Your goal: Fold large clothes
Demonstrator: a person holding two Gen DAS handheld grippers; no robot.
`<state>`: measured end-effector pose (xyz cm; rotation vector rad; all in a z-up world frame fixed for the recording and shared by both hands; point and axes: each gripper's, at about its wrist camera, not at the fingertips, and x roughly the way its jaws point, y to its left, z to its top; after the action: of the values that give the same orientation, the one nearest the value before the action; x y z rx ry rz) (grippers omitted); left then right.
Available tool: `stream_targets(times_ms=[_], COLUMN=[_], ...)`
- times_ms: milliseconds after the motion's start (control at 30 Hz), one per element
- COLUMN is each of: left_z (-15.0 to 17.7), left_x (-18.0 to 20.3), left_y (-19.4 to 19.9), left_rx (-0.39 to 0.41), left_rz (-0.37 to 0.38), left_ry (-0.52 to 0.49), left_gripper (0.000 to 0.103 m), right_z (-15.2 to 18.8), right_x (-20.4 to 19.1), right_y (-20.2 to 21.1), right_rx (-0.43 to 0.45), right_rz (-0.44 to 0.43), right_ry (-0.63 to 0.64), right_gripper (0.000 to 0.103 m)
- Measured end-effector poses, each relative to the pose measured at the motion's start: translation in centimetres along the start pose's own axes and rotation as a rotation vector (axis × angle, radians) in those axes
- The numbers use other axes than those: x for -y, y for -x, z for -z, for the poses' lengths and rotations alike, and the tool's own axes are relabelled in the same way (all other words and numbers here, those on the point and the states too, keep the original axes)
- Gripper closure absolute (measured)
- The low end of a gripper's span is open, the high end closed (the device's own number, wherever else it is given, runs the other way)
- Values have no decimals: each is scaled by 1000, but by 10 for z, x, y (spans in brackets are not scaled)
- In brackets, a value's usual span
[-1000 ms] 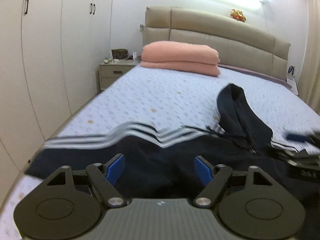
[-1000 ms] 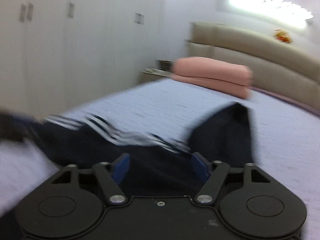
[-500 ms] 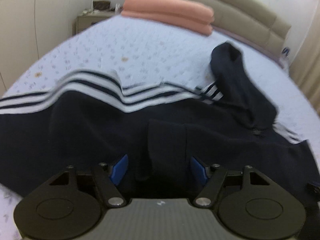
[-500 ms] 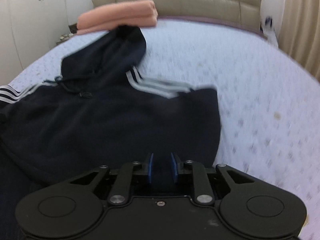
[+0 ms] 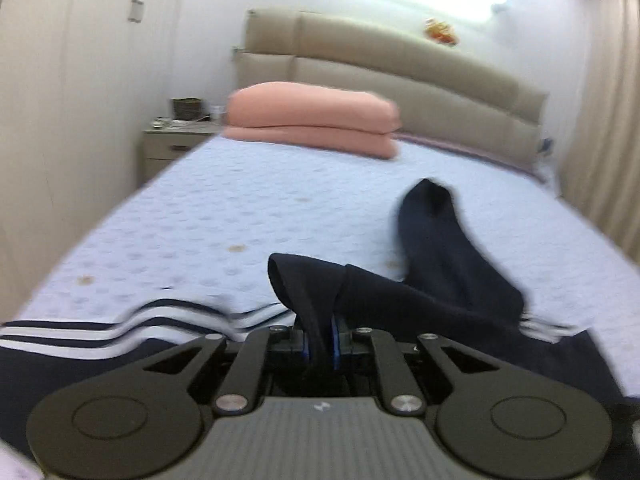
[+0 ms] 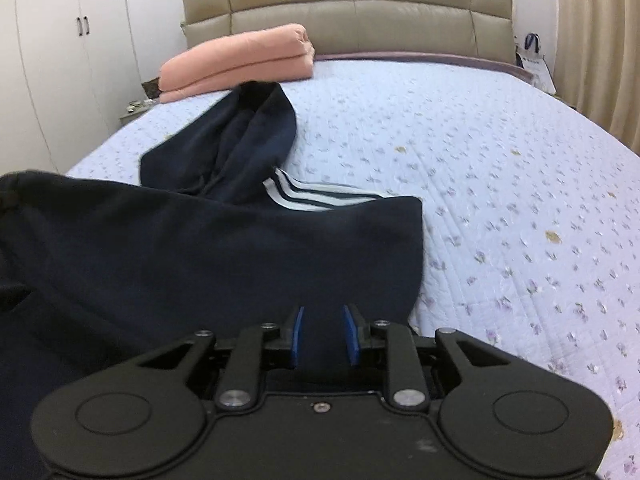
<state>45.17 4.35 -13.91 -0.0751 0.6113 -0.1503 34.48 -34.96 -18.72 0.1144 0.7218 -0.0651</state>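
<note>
Left wrist view: left gripper [image 5: 320, 340] is clamped on a fold of the navy hoodie [image 5: 440, 292], blue pads pressed against the fabric, pinched cloth raised above the bed [image 5: 248, 208]. Hoodie lies across the near end of the bed, long axis roughly side to side. Hood [image 5: 432, 216] points toward the headboard [image 5: 400, 92]. Striped sleeve [image 5: 100, 332] runs off to the left, flat on the sheet. Frame is motion-blurred.

Right wrist view: right gripper [image 6: 323, 334] has its blue pads parted a little, dark hoodie fabric [image 6: 240, 264] between them; can't tell if they're pinching it. Hoodie body spreads left from the gripper, right side folded in with white stripes [image 6: 304, 194] showing on top. Hood [image 6: 248, 136] stretches away, tip near the folded pink blanket [image 6: 240, 62].

Surface: pale blue quilted bedspread [image 6: 500, 200] with small floral print. Room: beige padded headboard, white wardrobe doors [image 6: 60, 60] on the left, nightstand [image 5: 168, 148] beside the bed, curtain [image 6: 600, 40] on the right.
</note>
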Motion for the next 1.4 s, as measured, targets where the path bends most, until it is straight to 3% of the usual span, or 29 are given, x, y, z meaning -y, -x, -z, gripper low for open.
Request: stream_targets(times_ms=[67,133,200,233,333,400,500,567,667,733,867,1033,1133,1300,1400], left_z=[15,35,44,44,36,30,36,49,76,87,85,77,75,74,73], left_x=[-17,-26,-34,-37,-41,-34,-10,5,8,14,15,-14,-48,-144,-206], left_y=[-22,-35,-28,-20,10,21,14,-5,-42,-36,-28,17,60,112,126], left_rx=[-144,-237,-207,-185,-59,-5,-49,-120,-226,-175,-169,-124,-83,-70,-78], left_rz=[-11,-55,-62,-62,-44,22,121,118,93,77,63,94,-31,-203,-320], left_ry=[18,22,12,22,50,48,-16,-47,-17,-63,-68,-2,-6,115,190], left_gripper=[77,76,67,66,66,68,71,73,74,74,74,71,68,66,64], right_z=[0,3,6,6,-6,-13,-17,-14,-3,9,14,11,14,17,26], right_x=[-6,-11,-15,-16,-19,-23,-41,-54,-63,-65,-72,-68,-90,-139,-164], right_y=[-4,-17,-36,-39,-33,-22,-13,-18,-40,-54,-51,-30,1,39,42], right_rx=[-4,-38,-128,-133,-110,-51,5,0,-67,-103,-53,-61,-33,-19,-24], right_rz=[2,14,37,42,47,11,-5,-18,-2,19,37,-15,-56,-189,-242], right_ry=[3,-4,-5,-2,7,-3,22,34,35,43,110,54,96,140,168], right_gripper=[75,75,75,75,73,72,72,72,72,72,72,70,70,64,50])
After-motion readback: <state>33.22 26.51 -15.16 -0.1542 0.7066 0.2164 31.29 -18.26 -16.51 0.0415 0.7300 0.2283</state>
